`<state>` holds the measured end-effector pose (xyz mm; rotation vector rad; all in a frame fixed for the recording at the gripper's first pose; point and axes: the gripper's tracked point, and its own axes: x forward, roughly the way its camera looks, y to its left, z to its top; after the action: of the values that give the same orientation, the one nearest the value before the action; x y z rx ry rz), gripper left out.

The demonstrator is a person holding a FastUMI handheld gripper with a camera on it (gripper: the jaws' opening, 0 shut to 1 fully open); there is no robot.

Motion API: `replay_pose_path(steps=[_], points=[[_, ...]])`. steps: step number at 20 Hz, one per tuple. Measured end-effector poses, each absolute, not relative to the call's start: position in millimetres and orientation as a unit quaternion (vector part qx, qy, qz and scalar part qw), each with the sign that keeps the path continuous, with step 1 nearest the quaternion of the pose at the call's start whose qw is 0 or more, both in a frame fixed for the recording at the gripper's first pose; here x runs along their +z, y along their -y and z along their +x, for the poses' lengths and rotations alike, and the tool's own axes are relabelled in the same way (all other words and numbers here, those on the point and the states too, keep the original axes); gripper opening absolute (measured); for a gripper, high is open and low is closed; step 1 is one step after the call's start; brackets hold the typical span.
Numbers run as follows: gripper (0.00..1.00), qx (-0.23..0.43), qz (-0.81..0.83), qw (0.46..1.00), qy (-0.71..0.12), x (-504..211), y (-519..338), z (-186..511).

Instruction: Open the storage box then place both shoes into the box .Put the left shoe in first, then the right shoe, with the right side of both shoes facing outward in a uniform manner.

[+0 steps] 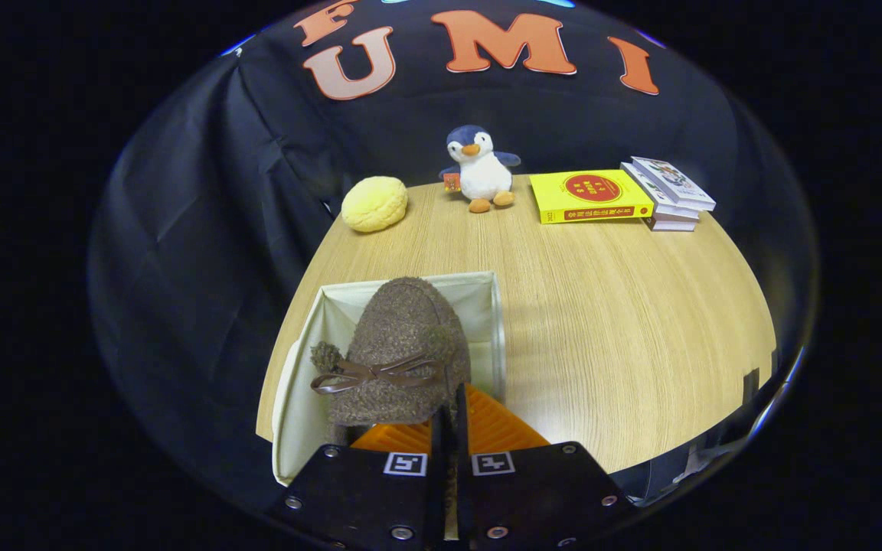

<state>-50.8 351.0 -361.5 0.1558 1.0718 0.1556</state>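
Gripper view: your gripper (449, 417) sits low in the frame's centre, its fingers (461, 428) drawn nearly together and pinching the rear edge of a fuzzy brown shoe (403, 344). The shoe hangs over the open storage box (487, 295), a pale fabric bin at lower centre-left; its long axis runs away from you, rounded toe pointing up-frame and bow (376, 373) nearest the fingers. On the wooden table (625, 321), along the upper edge, stand a yellow bun (374, 203), a plush penguin (481, 170) and stacked books (617, 195).
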Motion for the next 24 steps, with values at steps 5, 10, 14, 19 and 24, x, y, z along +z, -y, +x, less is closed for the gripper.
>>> replay_pose_path(steps=[5,10,14,19,24], points=[[0.24,0.105,0.086,0.835,-0.533,-363,-352,-72],[0.40,0.138,0.097,0.851,-0.496,-324,-329,-59],[0.52,0.144,0.097,0.878,-0.446,-289,-291,-41],[0.71,0.123,0.090,0.918,-0.367,-247,-221,-13],[0.79,0.097,0.096,0.944,-0.302,-202,-149,10]])
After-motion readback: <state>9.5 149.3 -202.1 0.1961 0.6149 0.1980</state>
